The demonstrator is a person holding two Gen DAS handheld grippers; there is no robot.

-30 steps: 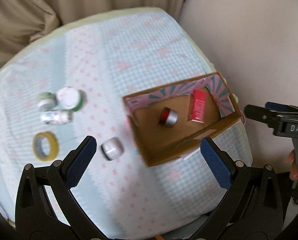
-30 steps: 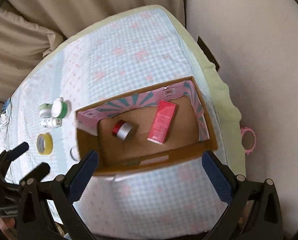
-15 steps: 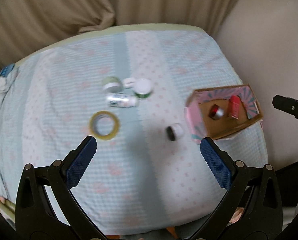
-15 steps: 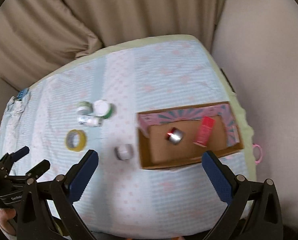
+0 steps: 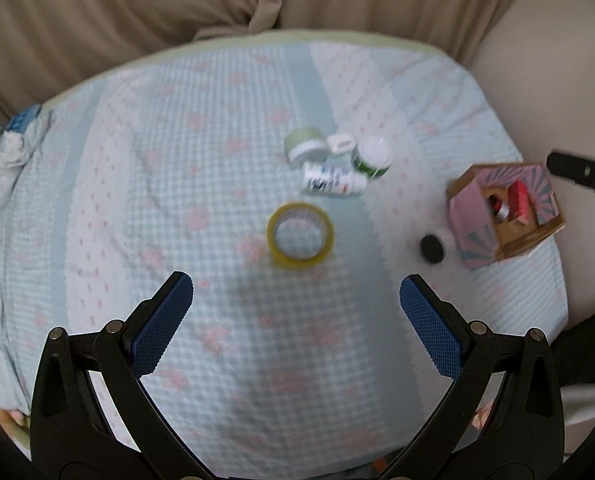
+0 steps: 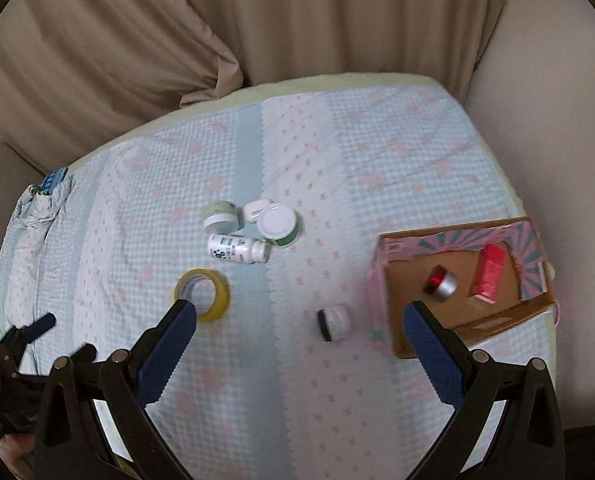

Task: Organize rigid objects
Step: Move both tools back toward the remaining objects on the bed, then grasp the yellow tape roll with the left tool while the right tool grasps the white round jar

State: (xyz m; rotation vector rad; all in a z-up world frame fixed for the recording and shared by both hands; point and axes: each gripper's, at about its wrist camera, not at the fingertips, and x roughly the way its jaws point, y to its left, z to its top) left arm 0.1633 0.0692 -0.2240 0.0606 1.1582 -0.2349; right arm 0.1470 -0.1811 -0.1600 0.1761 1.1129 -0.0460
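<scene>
Yellow tape roll (image 5: 300,236) lies flat at frame centre on the checked bed cover (image 5: 177,208), just beyond the left tool (image 5: 296,306) — spread wide, empty. Light, stiff, smooth-sided — likely best pinched across its rim. Right tool (image 6: 299,332) also gapes, empty.
</scene>
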